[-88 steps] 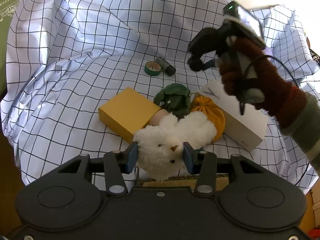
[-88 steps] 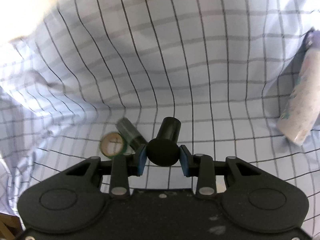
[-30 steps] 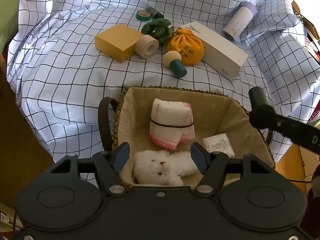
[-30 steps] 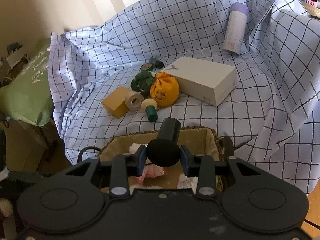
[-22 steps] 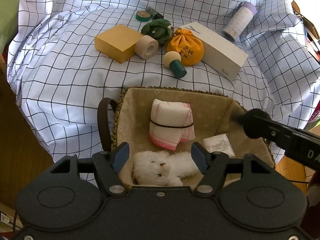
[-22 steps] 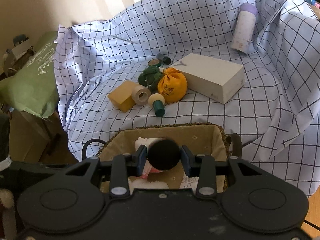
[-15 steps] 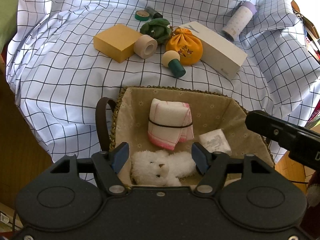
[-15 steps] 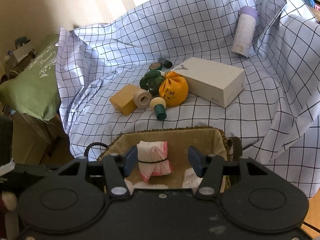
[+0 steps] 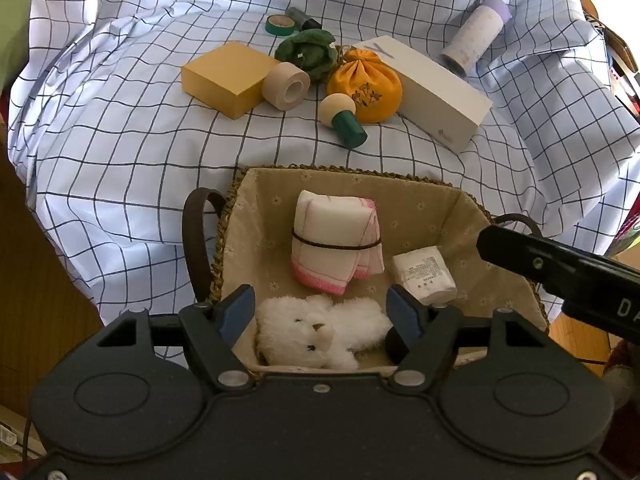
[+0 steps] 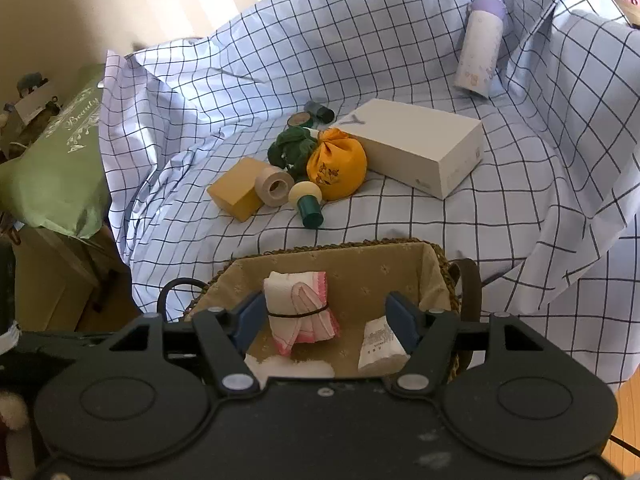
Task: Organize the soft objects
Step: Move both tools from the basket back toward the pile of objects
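Observation:
A woven basket (image 9: 256,216) with a beige lining stands at the near edge of the checked cloth. In it lie a white plush bear (image 9: 316,332), a rolled pink-and-white towel (image 9: 336,240) and a white packet (image 9: 424,276). My left gripper (image 9: 320,304) hovers over the bear with its jaws opening, and the pads stand clear of the fur. A dark round thing (image 9: 394,344) shows beside the bear, half hidden by a finger. My right gripper (image 10: 324,312) hangs over the basket (image 10: 436,264), its jaws opening with nothing between them. The towel (image 10: 300,308) lies below it.
On the cloth behind the basket lie an orange pouch (image 9: 366,84), a green cloth vegetable (image 9: 308,54), a yellow box (image 9: 228,78), a tape roll (image 9: 286,86), a wooden mushroom (image 9: 342,118), a white box (image 9: 432,88) and a bottle (image 9: 476,34). The right gripper's body (image 9: 560,268) crosses the basket's right side.
The right gripper's jaws have opened and the black thing has left them, dropping out of its view. The left jaws have spread a little wider over the bear.

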`<act>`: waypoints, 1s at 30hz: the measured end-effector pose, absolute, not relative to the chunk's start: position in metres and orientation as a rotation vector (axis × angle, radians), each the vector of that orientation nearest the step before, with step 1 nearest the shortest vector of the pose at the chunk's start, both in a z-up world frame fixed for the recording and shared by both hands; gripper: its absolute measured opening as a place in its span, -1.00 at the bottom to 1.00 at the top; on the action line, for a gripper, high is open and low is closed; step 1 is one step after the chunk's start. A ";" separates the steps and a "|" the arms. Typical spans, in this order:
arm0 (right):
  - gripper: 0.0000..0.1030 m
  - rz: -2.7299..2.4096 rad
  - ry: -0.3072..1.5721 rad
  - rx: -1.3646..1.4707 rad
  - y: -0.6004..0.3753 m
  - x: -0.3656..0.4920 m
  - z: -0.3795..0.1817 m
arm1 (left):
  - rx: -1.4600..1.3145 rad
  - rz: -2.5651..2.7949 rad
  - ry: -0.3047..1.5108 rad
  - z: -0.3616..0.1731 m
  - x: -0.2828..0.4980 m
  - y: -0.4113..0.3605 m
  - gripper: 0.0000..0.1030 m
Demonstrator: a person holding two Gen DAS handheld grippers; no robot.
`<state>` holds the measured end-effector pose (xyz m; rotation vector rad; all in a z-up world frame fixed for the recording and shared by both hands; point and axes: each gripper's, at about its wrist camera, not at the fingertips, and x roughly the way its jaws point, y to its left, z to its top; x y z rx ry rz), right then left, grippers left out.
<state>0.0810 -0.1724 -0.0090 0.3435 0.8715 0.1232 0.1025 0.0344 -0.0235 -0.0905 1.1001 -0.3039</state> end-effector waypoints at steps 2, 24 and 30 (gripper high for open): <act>0.32 0.119 0.875 0.348 -0.173 0.081 -0.010 | -0.091 -0.302 1.102 -0.024 0.103 0.034 0.32; 0.55 0.062 0.908 0.393 -0.178 0.088 -0.019 | -0.085 -0.289 1.097 -0.022 0.106 0.032 0.33; 0.57 0.059 0.914 0.406 -0.180 0.090 -0.022 | -0.078 -0.293 1.095 -0.021 0.108 0.028 0.33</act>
